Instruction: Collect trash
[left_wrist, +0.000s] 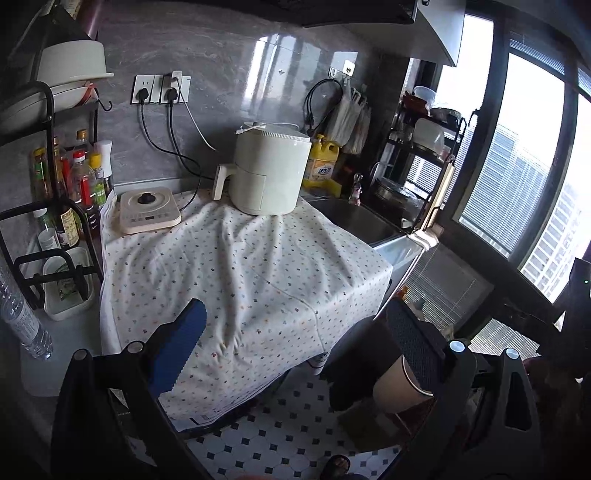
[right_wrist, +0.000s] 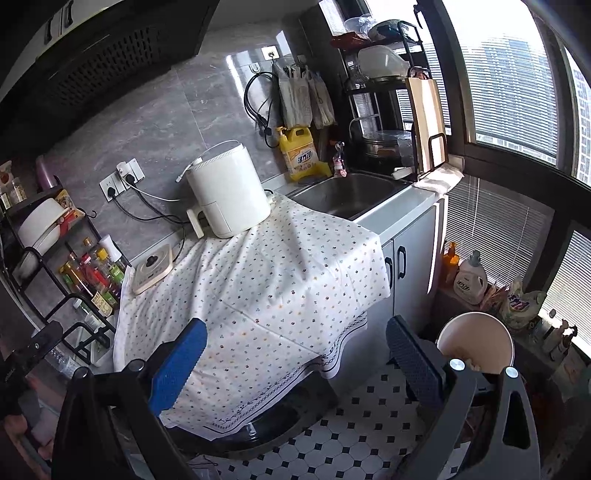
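Both tools open over the kitchen counter

Left tool and right tool gape empty; paper cup sits off the counter's right edge.

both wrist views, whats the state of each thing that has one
left tongs: open, empty
right tongs: open, empty
paper cup: upright, beside the right tongs' finger, not gripped
air fryer: drawer shut, standing on the cloth
cabinet doors: shut
wall sockets: plugs in
sink: looks dry, tap off
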